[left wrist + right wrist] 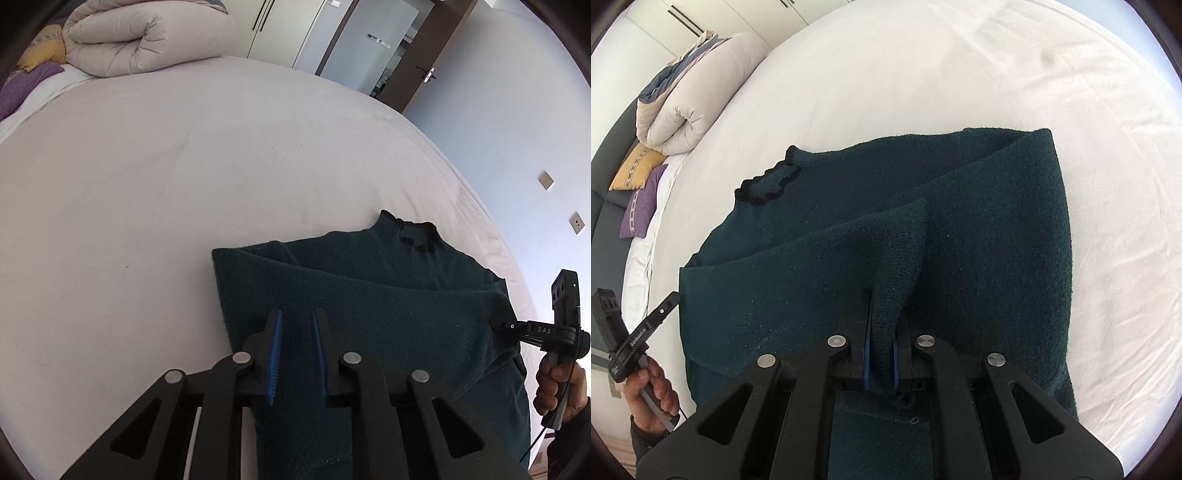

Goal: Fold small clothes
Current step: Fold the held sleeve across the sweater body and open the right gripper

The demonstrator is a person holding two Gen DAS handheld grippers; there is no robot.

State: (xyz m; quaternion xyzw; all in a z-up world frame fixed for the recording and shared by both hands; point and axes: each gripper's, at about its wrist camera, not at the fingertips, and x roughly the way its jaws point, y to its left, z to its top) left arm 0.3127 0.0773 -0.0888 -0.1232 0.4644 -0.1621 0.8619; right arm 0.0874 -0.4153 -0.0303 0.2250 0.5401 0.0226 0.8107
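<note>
Mid-fold, dark green sweater (960,229) on bed (960,74)

Right gripper (882,354) pinching sweater fold; left gripper (297,354) parted, empty; carry toward 12 o'clock, edges level

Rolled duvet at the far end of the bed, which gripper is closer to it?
Left. The left gripper sits open at the edge of the sweater on the side of the duvet; the right gripper clamps the sweater's opposite side, farther away.

We are in a home bedroom: a wide bed (147,166) under a white sheet, a rolled duvet (147,40) and yellow and purple pillows (639,188) at its head, pale wardrobe doors (280,26) and a door (388,48) behind.
</note>
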